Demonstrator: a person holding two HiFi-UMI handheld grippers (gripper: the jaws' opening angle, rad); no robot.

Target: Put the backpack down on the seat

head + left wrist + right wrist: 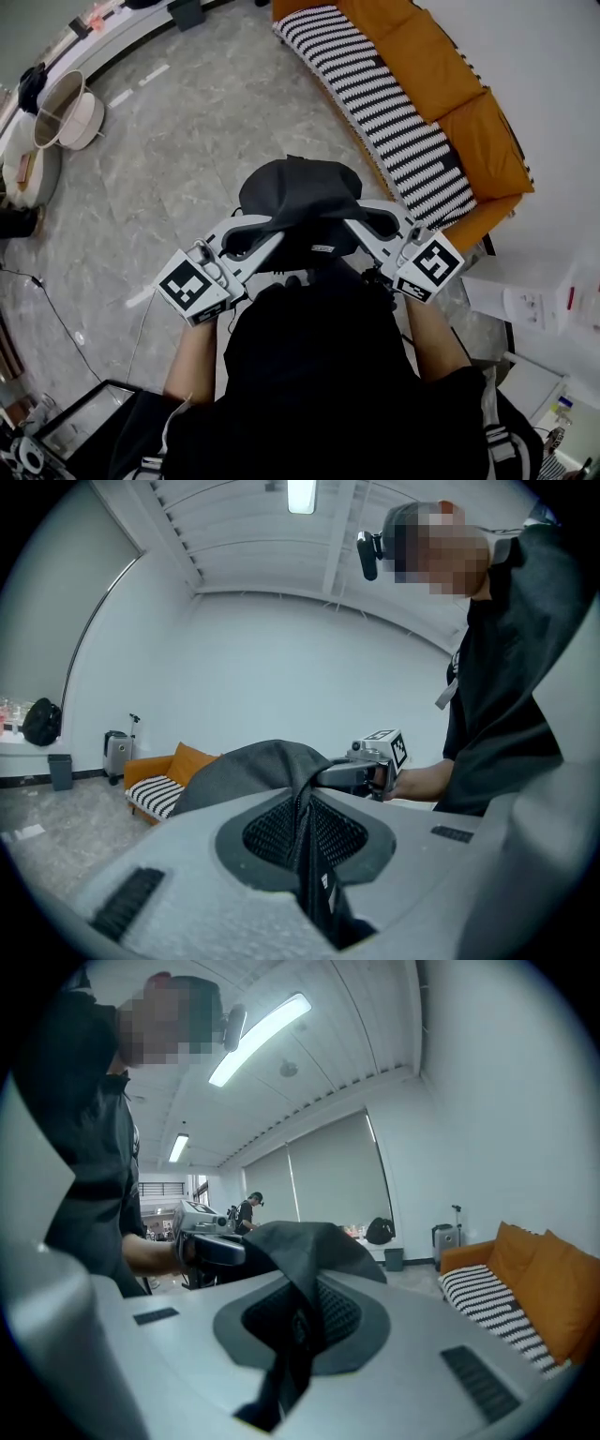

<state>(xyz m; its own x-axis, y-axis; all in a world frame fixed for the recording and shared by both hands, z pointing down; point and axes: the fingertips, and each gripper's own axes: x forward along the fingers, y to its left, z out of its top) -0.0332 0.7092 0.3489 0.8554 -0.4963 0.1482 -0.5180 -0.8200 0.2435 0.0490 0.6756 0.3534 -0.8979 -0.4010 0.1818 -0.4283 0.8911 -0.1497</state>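
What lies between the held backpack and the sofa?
Only bare grey floor, seen in the head view, separates the backpack from the orange sofa.

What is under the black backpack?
The backpack hangs over grey floor, held by the left gripper and right gripper. The striped seat lies off to one side. The floor right beneath is covered.

Grey marble floor [187, 141], orange sofa [441, 75], white walls [281, 667]

The black backpack [298, 199] is matt cloth. The grey marbled floor [187, 131] looks smooth and glossy, the orange sofa [441, 66] cloth.
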